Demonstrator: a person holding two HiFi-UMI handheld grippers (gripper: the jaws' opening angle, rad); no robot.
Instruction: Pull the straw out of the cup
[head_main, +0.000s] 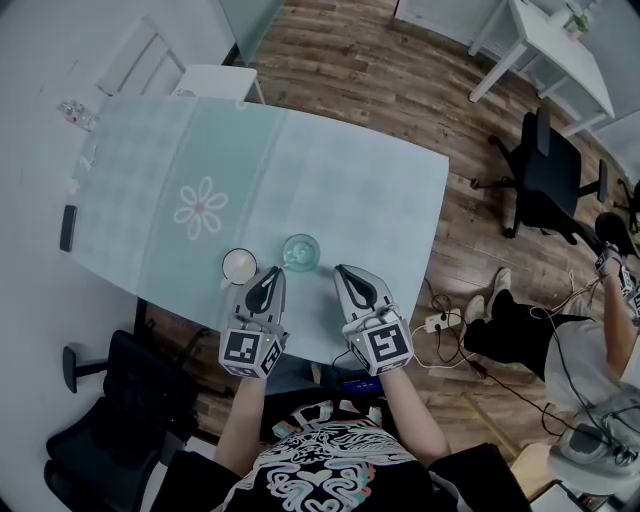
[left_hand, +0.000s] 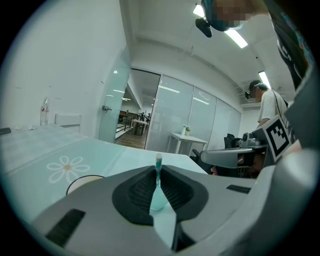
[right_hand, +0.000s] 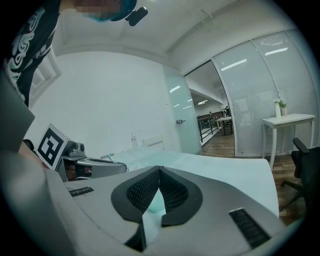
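Note:
A clear glass cup (head_main: 300, 252) stands near the front edge of the pale green table (head_main: 380, 200). In the left gripper view a thin teal-and-white straw (left_hand: 158, 162) rises between the tips of my left gripper (left_hand: 158, 172), whose jaws are shut on it, with the cup (left_hand: 159, 201) seen behind the gap. In the head view the left gripper (head_main: 273, 271) points at the cup from the front left. My right gripper (head_main: 341, 270) is just right of the cup, its jaws (right_hand: 159, 170) shut with nothing between them.
A white round cup (head_main: 239, 266) sits left of the glass, close to the left gripper. A dark phone (head_main: 67, 227) and a bottle (head_main: 75, 112) lie at the table's far left. Black chairs (head_main: 547, 175), a white desk (head_main: 560, 45) and a seated person (head_main: 600, 330) are to the right.

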